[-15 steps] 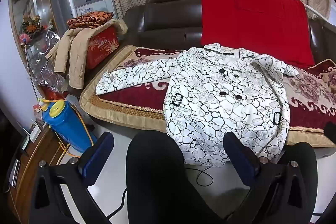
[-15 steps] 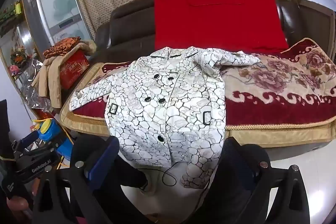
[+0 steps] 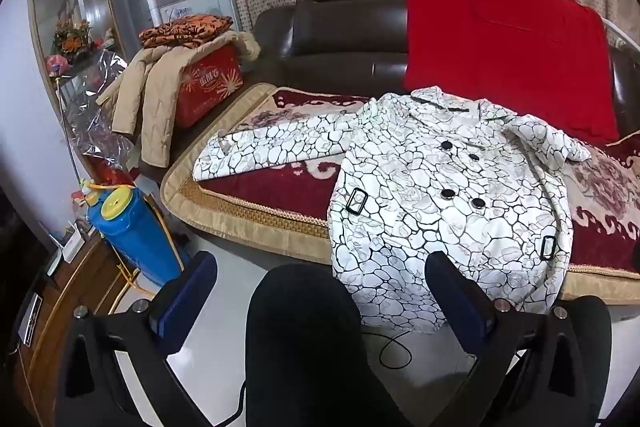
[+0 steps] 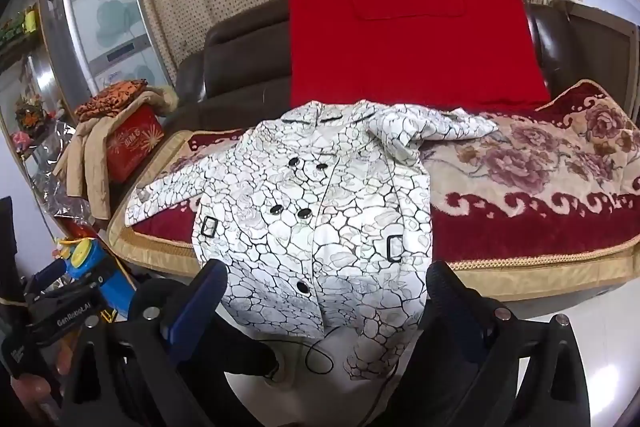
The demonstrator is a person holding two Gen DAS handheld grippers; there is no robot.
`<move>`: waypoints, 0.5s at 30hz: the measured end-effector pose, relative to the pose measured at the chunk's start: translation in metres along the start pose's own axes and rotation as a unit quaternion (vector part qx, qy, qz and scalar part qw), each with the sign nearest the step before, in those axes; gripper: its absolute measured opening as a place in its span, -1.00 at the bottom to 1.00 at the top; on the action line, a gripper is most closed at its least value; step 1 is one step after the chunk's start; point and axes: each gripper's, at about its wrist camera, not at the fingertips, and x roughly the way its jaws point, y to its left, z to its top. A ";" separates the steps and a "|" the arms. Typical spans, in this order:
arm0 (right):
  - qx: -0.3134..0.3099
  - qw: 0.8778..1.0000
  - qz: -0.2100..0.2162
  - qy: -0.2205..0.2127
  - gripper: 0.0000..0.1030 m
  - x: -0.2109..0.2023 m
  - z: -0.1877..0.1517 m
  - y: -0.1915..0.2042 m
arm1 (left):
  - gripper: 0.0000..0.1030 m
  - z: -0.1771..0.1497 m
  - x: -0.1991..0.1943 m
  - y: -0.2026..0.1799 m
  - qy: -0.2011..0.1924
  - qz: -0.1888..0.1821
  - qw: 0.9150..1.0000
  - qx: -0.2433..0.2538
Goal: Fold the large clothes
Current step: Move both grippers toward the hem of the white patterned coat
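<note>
White crackle-print coat (image 4: 316,211) spread front-up on the sofa blanket (image 4: 532,195), hem hanging just ahead of both gaping, empty hand-held grippers: left hand-held gripper (image 3: 320,291), right hand-held gripper (image 4: 326,303)

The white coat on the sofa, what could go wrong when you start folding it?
1. The white coat hangs its hem over the sofa's front edge, so a pull might slide it onto the floor.
2. Its right sleeve is already bunched near the collar; folding over it could trap wrinkles.
3. A thin black cable loops on the floor under the hem, and the open right gripper could snag it.
</note>
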 end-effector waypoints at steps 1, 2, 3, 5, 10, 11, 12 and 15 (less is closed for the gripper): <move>0.002 1.000 0.001 0.003 0.96 0.002 0.000 -0.001 | 1.00 0.002 0.000 -0.002 0.001 0.002 1.000 0.000; 0.004 1.000 0.001 0.004 0.96 0.005 -0.001 -0.001 | 1.00 0.001 0.000 -0.003 0.002 0.004 1.000 0.002; 0.006 1.000 0.000 0.005 0.96 0.006 -0.001 -0.002 | 1.00 0.002 0.001 -0.003 0.002 0.004 1.000 0.002; 0.009 1.000 -0.001 0.005 0.96 0.008 0.000 -0.003 | 1.00 0.002 0.003 -0.004 0.002 0.006 1.000 0.000; 0.013 1.000 0.001 0.015 0.96 0.017 0.000 -0.006 | 1.00 0.002 0.010 -0.007 0.008 0.009 1.000 0.000; 0.014 1.000 0.000 0.016 0.96 0.018 0.000 -0.006 | 1.00 0.002 0.011 -0.008 0.009 0.009 1.000 0.001; 0.015 1.000 0.000 0.018 0.96 0.020 -0.001 -0.007 | 1.00 0.002 0.012 -0.008 0.009 0.010 1.000 0.002; 0.018 1.000 0.001 0.022 0.96 0.024 -0.001 -0.009 | 1.00 0.002 0.014 -0.010 0.011 0.011 1.000 0.005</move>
